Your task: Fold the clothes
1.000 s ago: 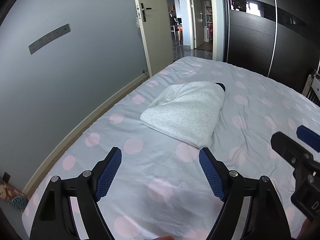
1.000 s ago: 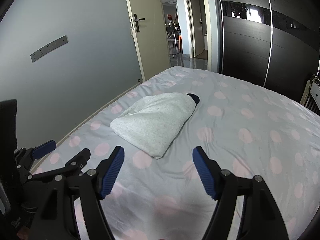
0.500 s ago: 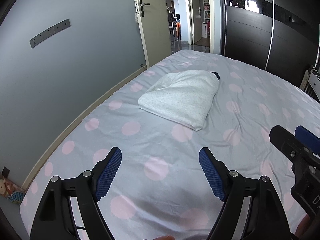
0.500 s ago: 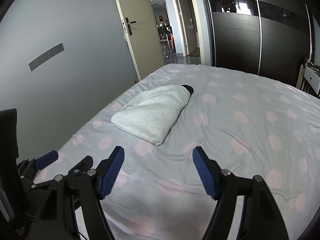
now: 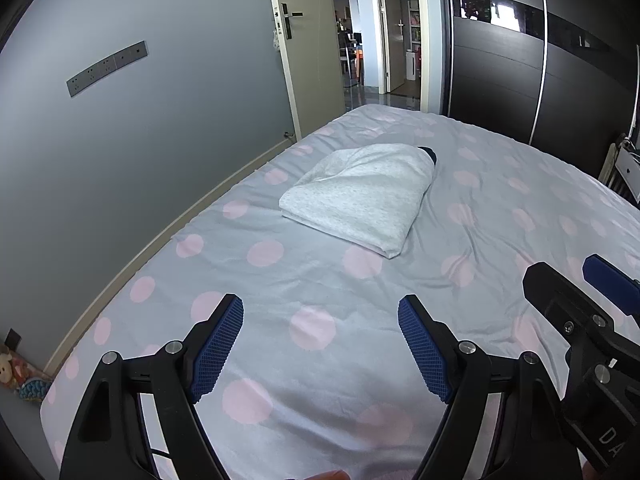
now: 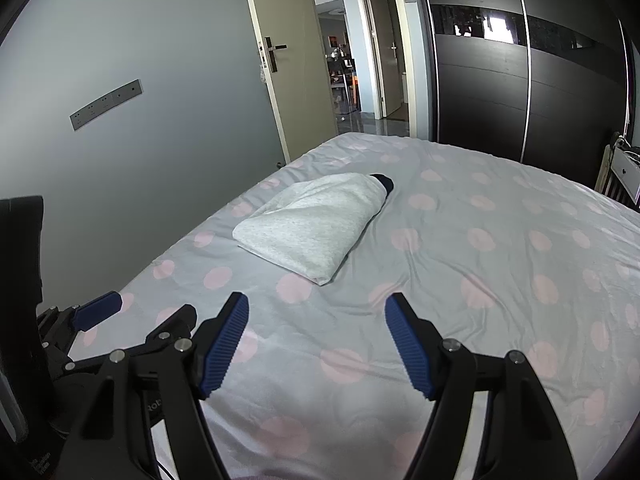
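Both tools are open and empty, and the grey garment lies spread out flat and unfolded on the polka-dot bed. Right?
Not quite. The grey garment is already folded into a compact bundle, as the left wrist view shows. Both tools, left and right, are open and empty above the polka-dot bed.

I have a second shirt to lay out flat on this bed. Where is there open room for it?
The widest bare stretch is the right side of the bedsheet, between the folded grey garment and the dark wardrobe. Another open band lies between the garment's near edge and the open left gripper and right gripper. The only occupied patch is the garment's spot towards the wall side.
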Demonstrator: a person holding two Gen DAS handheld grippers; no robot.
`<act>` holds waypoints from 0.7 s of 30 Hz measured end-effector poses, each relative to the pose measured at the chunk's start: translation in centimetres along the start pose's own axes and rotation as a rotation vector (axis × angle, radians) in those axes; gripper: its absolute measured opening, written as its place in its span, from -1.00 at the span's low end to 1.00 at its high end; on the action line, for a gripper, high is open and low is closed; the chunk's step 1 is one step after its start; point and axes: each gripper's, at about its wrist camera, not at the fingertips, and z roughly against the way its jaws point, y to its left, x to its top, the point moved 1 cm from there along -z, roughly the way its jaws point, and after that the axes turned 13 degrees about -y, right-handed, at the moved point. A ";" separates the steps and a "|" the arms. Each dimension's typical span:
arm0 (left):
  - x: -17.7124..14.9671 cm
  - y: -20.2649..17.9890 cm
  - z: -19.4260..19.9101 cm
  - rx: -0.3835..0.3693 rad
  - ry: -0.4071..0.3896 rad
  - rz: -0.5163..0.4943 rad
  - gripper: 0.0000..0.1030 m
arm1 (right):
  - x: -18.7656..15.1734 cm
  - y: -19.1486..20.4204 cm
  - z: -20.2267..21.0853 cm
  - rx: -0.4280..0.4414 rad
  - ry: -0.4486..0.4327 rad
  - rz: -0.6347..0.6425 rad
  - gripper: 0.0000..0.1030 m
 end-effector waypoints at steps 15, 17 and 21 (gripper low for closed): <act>-0.2 -1.3 1.7 0.009 -0.007 -0.019 0.58 | -0.2 -1.0 2.2 -0.012 -0.017 0.003 0.36; -0.2 -1.4 1.9 0.010 -0.009 -0.023 0.58 | -0.1 -1.1 2.4 -0.010 -0.019 -0.001 0.36; -0.1 -1.6 2.4 0.012 -0.014 -0.028 0.57 | -0.1 -1.3 2.8 -0.008 -0.026 0.000 0.36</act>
